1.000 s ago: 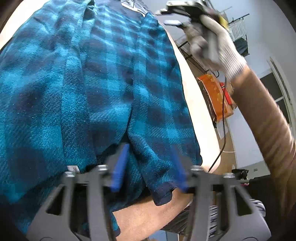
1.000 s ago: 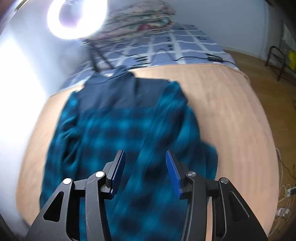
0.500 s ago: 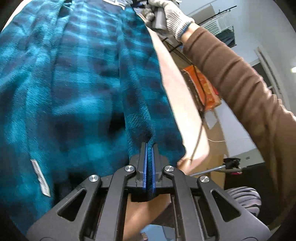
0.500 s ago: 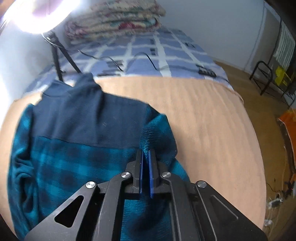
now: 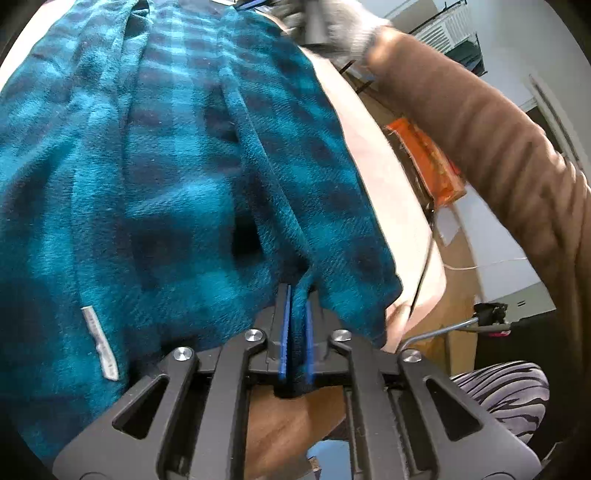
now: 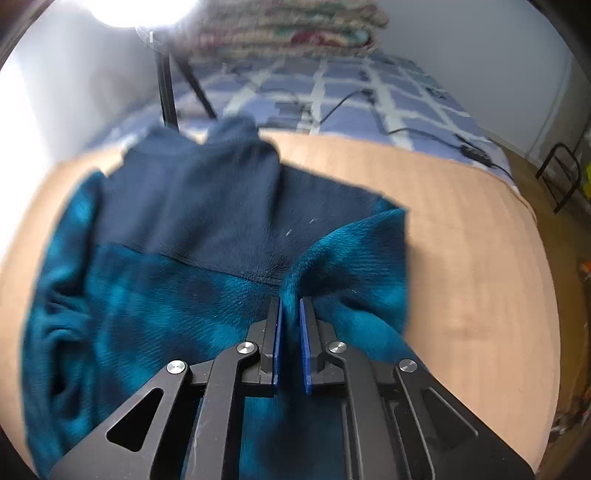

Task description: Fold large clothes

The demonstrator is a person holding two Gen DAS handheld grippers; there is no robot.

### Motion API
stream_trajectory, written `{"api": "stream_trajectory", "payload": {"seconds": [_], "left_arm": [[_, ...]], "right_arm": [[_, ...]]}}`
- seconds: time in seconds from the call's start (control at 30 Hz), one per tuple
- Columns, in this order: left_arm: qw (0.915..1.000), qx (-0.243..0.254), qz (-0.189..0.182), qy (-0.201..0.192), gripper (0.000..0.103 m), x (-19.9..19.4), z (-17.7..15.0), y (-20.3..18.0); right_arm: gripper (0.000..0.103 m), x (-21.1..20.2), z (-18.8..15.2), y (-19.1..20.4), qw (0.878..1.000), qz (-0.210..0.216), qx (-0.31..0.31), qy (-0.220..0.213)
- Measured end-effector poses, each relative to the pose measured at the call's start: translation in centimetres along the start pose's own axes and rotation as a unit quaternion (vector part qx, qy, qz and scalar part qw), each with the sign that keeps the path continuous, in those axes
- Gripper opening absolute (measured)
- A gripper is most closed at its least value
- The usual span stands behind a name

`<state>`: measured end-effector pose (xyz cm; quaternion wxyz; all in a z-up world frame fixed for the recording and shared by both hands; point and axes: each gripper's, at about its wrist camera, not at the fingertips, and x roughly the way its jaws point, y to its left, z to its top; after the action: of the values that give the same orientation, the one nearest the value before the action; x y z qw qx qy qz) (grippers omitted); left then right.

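A teal and dark blue plaid fleece shirt with a navy yoke and collar lies spread on a tan wooden table. My left gripper is shut on a fold of the shirt's lower right edge, near the hem. My right gripper is shut on a fold of the shirt's right shoulder and lifts it a little. In the left wrist view the right hand in a grey glove is at the far end of the shirt.
A white label shows on the shirt's hem. A bed with a blue checked cover and folded blankets stands beyond the table. A lamp stand rises at the table's far left. An orange box is on the floor.
Both grippers have gone from open above the shirt to shut on its right side: left at the hem, right at the shoulder. The pinched edge has risen slightly.
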<state>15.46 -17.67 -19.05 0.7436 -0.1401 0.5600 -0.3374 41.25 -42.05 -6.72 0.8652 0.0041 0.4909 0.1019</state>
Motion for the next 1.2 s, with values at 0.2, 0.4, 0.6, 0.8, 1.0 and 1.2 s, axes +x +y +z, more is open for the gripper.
{"api": "stream_trajectory", "payload": {"seconds": [0.2,0.4,0.6,0.8,1.0,1.2], "left_arm": [[0.9996,-0.004,0.019,-0.018,0.038,-2.1,-0.2,0.6],[0.9986,-0.017,-0.001,-0.049,0.038,-4.4,0.0,0.3],[0.9987,-0.019,-0.024,-0.041,0.038,-3.5,1.2,-0.4],[0.9985,-0.004,0.053,-0.009,0.015,-1.2,0.6,0.1],[0.9954,0.005,0.089,-0.036,0.003,-2.6,0.5,1.0],[0.9967,-0.004,0.059,-0.054,0.003,-4.0,0.2,1.2]], "right_arm": [[0.026,-10.9,-6.2,-3.3,0.997,0.066,0.030,-0.028],[0.027,-16.1,-19.4,-6.6,0.984,0.156,0.083,0.029],[0.027,-16.7,-31.9,-5.7,0.952,0.262,0.139,0.080],[0.033,-15.5,-34.3,-4.2,0.936,0.299,0.172,0.076],[0.033,-16.1,-33.3,-3.7,0.931,0.321,0.165,0.061],[0.035,-14.6,-34.8,-3.2,0.920,0.340,0.182,0.063]]}}
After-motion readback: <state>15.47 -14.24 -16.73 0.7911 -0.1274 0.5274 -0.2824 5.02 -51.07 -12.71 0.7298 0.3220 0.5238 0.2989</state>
